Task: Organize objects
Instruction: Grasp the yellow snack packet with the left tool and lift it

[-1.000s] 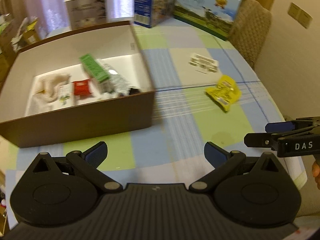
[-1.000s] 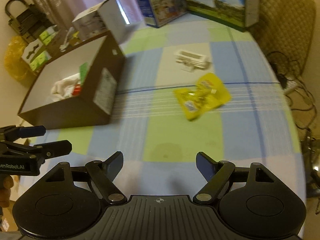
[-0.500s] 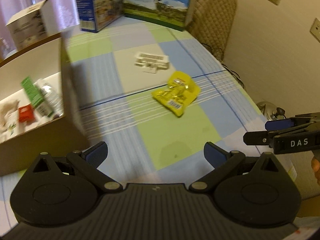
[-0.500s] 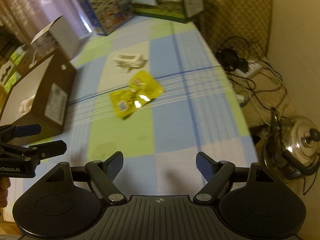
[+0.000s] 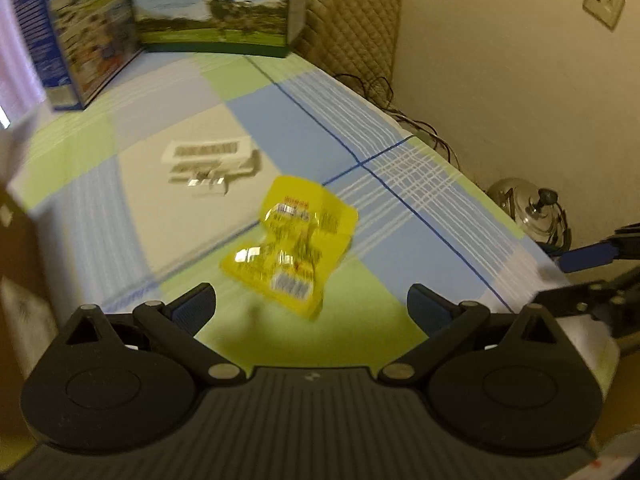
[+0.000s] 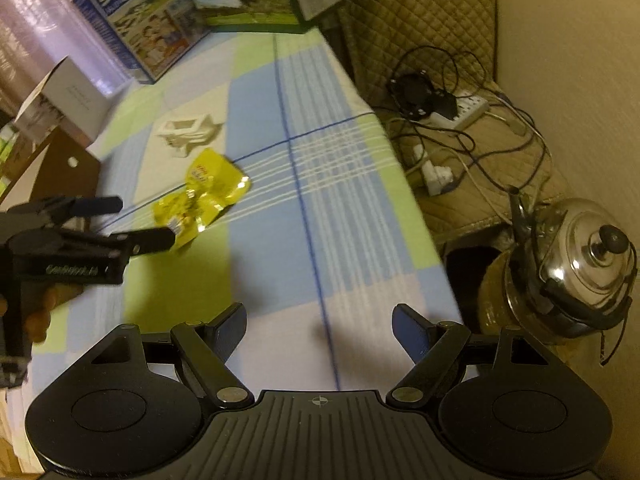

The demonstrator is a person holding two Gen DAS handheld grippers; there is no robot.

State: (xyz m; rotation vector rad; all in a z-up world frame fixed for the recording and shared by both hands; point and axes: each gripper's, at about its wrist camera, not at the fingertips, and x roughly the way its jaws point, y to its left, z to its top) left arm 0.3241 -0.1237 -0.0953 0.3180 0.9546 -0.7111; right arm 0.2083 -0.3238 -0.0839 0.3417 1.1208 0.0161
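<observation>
A crinkled yellow snack packet (image 5: 294,244) lies flat on the checked tablecloth, just ahead of my left gripper (image 5: 312,306), which hangs open and empty above the cloth. Beyond the packet lies a small white blister pack (image 5: 208,160). From the right wrist view, the left gripper (image 6: 146,220) reaches in from the left, its fingertips beside the yellow packet (image 6: 204,188), with the white pack (image 6: 188,132) farther back. My right gripper (image 6: 318,320) is open and empty over the cloth near the table's right edge. It also shows at the right rim of the left wrist view (image 5: 552,278).
A brown cardboard box (image 6: 60,160) stands at the left. A white box (image 6: 60,100) and two milk cartons (image 6: 148,20) (image 5: 212,0) line the far edge. Off the table's right edge sit a steel kettle (image 6: 580,264), a power strip with cables (image 6: 460,108) and a quilted chair (image 5: 352,12).
Both views have swung right. The brown box has slid out of the left wrist view and the yellow packet now lies close ahead of the left fingers. The kettle has come into the right wrist view.
</observation>
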